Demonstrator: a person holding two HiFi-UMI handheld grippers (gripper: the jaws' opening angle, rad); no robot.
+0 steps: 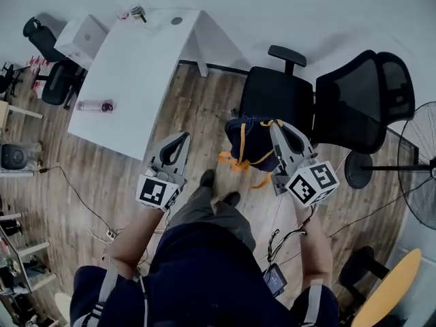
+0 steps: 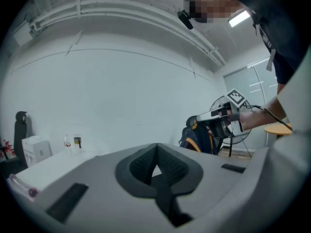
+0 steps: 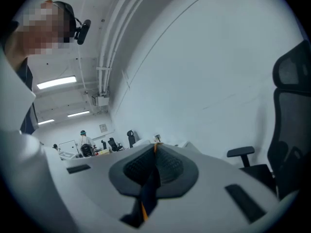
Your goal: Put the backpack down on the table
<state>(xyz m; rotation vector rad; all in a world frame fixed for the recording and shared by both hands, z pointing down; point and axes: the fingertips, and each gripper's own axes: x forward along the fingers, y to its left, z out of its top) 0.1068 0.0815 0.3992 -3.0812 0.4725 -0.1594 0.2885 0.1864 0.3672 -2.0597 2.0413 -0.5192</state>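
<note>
Right tongs (image 1: 275, 125) clamp the backpack (image 1: 248, 142) strap (image 3: 146, 191), left tongs (image 1: 183, 137) closed, empty; white desk (image 1: 143, 53) at 11 o'clock, its bottle (image 1: 95, 105) blurry.

The white counter (image 1: 136, 67) stood on the wood floor (image 1: 197, 114), ahead and to the left of my left gripper (image 1: 182, 138). A clear bottle (image 1: 95, 105) lay on its side near the counter's left edge, and small containers (image 1: 135, 11) stood at its far end. A black office chair (image 1: 272, 94) stood on the floor just beyond my right gripper (image 1: 276, 125).
</note>
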